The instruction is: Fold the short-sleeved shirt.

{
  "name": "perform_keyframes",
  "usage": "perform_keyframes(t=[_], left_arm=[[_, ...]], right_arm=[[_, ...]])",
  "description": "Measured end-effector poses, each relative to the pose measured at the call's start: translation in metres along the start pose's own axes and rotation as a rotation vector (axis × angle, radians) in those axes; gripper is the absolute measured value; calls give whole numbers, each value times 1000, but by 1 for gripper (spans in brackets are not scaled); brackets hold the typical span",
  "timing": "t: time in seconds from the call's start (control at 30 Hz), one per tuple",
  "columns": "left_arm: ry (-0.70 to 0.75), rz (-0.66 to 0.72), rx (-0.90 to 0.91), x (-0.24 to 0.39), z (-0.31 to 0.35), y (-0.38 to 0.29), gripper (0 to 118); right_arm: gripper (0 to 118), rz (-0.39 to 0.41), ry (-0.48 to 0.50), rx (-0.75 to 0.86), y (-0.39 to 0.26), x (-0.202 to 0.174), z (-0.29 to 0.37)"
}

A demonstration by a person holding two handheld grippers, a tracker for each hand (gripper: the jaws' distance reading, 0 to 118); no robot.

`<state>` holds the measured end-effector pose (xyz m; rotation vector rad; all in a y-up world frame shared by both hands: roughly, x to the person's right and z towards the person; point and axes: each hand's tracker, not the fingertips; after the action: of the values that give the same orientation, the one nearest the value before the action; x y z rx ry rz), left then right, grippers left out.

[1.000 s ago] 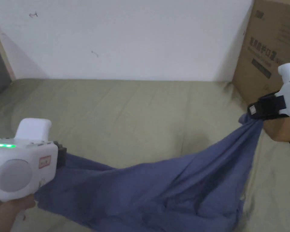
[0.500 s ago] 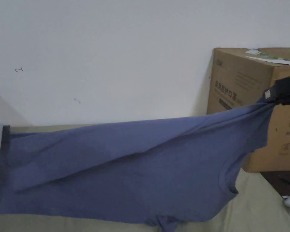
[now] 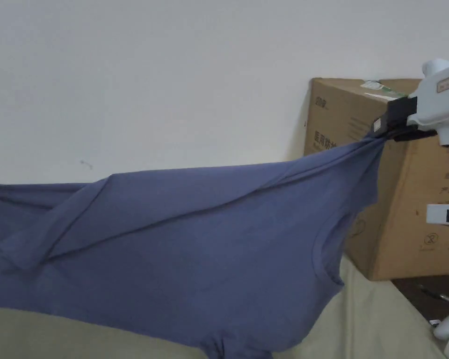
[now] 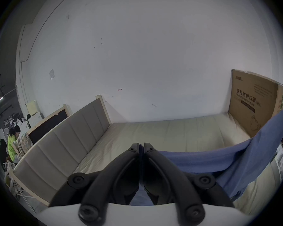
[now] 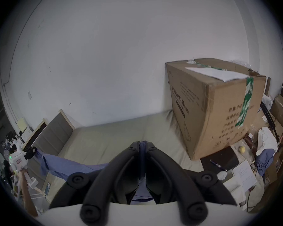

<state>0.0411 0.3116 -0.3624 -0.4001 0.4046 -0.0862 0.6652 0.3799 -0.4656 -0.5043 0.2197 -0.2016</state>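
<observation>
Blue shirt (image 3: 195,243) stretched above bed (image 3: 382,318), right gripper (image 3: 380,128) at 2 o'clock clamping one end, left gripper (image 4: 141,149) clamping the other, box (image 3: 406,210) behind

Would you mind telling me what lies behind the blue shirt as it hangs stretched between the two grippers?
Behind the shirt in the head view are the white wall and the cardboard box, whose lower left part it covers. It also hides much of the bed.
</observation>
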Motion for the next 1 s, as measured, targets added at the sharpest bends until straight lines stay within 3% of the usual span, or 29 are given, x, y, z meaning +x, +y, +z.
perform_keyframes(t=[0.4, 0.6, 0.87, 1.0], left_arm=[[22, 58, 58, 2, -51, 42, 2], [44, 60, 85, 5, -53, 32, 2], [28, -3, -102, 29, -65, -82, 2], [4, -29, -218, 36, -67, -169, 2]], right_arm=[[6, 25, 17, 93, 55, -29, -3], [6, 45, 27, 106, 45, -34, 2], [6, 56, 51, -48, -59, -23, -14], [6, 8, 79, -138, -133, 3, -14]])
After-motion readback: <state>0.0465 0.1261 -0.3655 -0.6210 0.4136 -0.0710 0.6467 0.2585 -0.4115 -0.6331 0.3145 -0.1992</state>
